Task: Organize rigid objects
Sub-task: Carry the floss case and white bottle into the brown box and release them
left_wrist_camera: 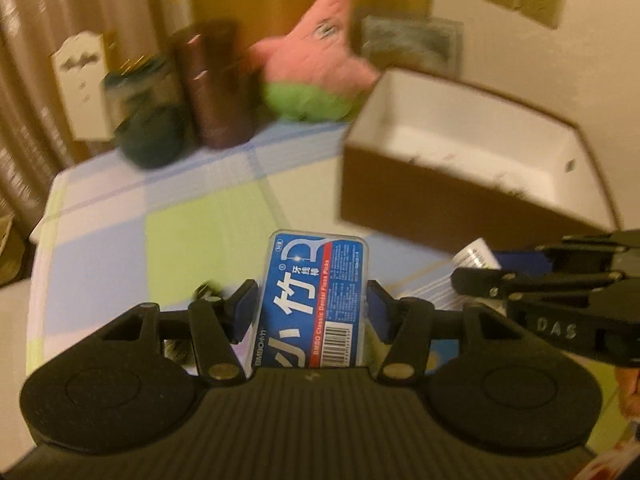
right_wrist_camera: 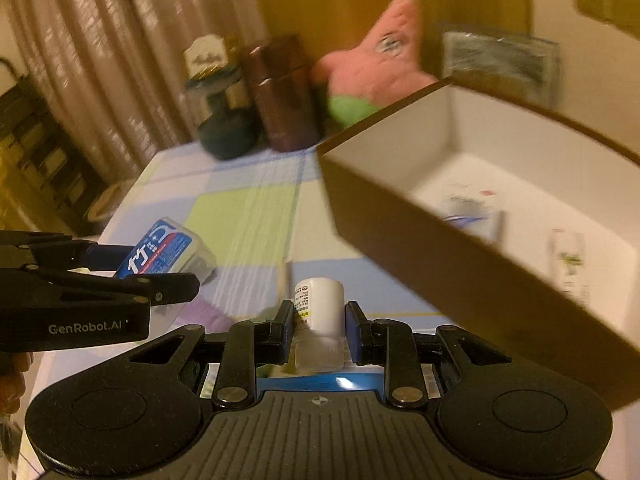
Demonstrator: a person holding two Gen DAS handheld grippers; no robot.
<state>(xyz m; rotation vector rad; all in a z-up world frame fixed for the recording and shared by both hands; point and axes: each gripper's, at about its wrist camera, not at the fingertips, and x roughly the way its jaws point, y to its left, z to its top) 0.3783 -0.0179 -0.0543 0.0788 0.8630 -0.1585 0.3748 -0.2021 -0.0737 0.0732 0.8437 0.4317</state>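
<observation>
Both tongs are carrying items above the checked table: left tongs clamped on a blue floss-pick box, right tongs clamped on a small white bottle, each likely needing lowering into the open brown box at far right.

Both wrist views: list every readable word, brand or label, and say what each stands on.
"BMBO Classic Dental Floss Picks": floss pick box held in the left gripper.
"GenRobot.AI": left gripper's side, right wrist view.
"DAS": right gripper, its side in the left wrist view.
Small white bottle label, box fine print: too small to read.
</observation>
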